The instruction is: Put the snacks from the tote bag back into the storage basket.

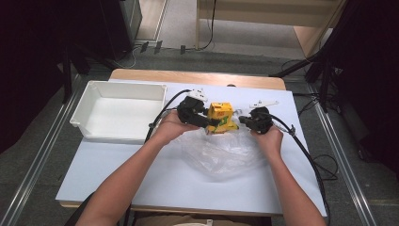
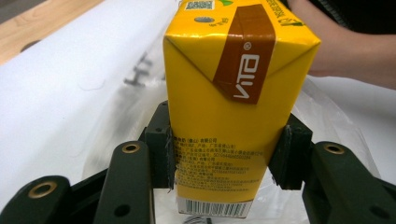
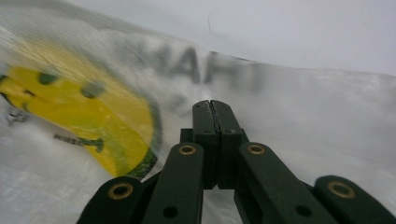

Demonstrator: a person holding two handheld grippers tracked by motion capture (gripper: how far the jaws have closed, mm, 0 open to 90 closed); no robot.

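A yellow Vita drink carton (image 1: 220,117) stands upright at the far edge of a clear plastic bag (image 1: 226,155) on the white table. My left gripper (image 1: 214,121) is shut on the carton (image 2: 224,116), one pad (image 2: 164,154) on each side of its lower half. My right gripper (image 1: 242,120) is just right of the carton at the bag's rim. In the right gripper view my right gripper (image 3: 215,109) has its jaws pressed together on the bag's film (image 3: 303,107), and the carton (image 3: 93,121) shows blurred through the plastic at the left.
An empty white bin (image 1: 89,99) sits at the table's left rear. The bag spreads crumpled toward me between both forearms. Cables trail from each gripper; the right cable (image 1: 306,155) runs along the table's right edge.
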